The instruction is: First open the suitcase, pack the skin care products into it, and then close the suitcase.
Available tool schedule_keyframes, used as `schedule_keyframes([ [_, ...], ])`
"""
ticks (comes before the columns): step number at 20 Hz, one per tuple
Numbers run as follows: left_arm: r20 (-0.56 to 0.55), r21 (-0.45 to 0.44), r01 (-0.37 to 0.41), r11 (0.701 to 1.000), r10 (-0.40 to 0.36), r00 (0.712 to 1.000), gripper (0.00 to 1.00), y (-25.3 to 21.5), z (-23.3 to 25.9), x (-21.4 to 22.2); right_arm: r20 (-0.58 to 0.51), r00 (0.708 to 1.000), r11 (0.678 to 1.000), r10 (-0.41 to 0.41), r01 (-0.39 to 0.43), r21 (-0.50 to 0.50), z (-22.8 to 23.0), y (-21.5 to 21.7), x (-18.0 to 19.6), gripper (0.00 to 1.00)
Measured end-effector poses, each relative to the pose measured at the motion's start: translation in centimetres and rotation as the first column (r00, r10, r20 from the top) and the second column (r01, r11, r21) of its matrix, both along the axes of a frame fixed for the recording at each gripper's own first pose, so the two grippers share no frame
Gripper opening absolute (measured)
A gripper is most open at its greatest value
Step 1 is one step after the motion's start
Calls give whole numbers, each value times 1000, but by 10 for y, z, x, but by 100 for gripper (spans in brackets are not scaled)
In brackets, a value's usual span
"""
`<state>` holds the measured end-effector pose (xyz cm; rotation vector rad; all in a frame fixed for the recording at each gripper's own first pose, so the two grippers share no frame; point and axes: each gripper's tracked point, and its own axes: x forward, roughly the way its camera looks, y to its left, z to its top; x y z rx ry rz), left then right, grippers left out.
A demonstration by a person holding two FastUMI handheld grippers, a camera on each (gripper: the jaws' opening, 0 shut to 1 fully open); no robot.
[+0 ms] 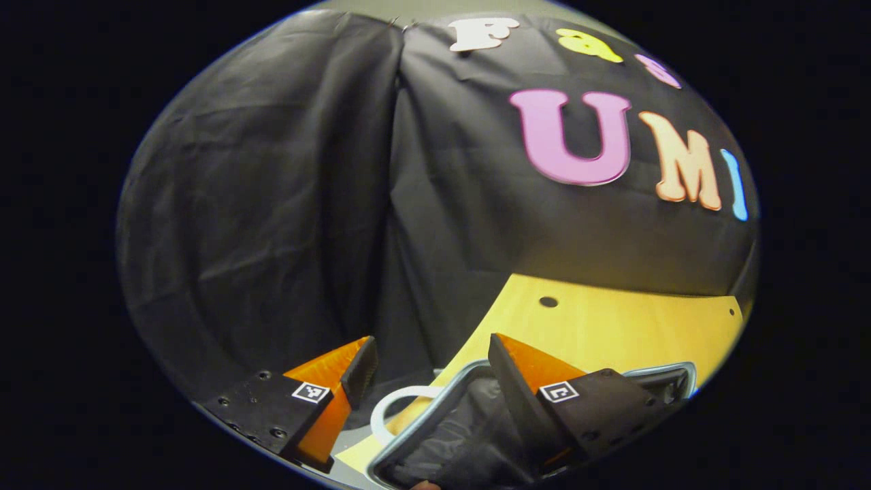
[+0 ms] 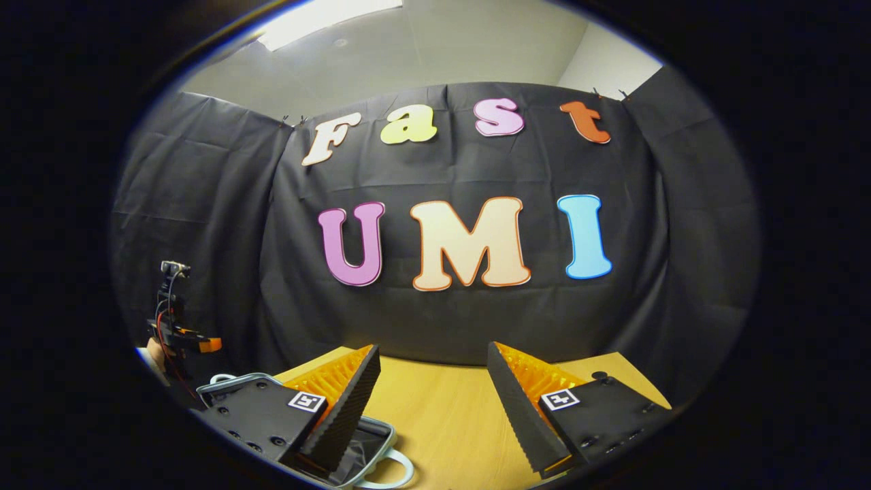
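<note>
Left claw (image 1: 425,381) spread wide, empty, over suitcase (image 1: 435,435); right claw (image 2: 432,388) likewise released. Case looks soft-lined, light, rim stiff; white loop handle (image 1: 398,401) probably best hold.

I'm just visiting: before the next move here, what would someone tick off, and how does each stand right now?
1. Suitcase open: ok, dark lining shows inside its rim.
2. Left tool free: ok, fingers apart, nothing between.
3. Right tool free: ok, fingers apart, nothing between.
4. Skin care products located: cannot tell.
5. Table by the suitcase bare: ok where visible.
6. Suitcase handle out of the way: ok, it lies outside the rim.
</note>
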<state>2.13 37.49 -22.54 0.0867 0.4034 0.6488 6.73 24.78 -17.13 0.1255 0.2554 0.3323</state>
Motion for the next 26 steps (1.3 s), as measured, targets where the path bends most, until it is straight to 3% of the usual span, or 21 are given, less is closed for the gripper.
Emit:
schedule_keyframes([
  [4,67,-3,91,996,-90,994,95,-66,37,15,32,999,1000,-9,9,-6,8,-36,1,99],
  [7,56,34,157,987,-159,986,95,-118,47,26,38,999,1000,-18,18,-8,12,-63,-1,99],
  [13,95,3,325,946,-324,941,95,-248,56,61,90,995,997,-53,57,-47,21,-124,0,99],
  [19,64,-110,444,889,-439,896,95,-355,16,66,87,995,996,-39,45,-75,15,-163,-6,99],
  [26,36,-219,503,836,-508,860,94,-445,-36,60,61,998,996,-16,21,-88,3,-198,-23,98],
])
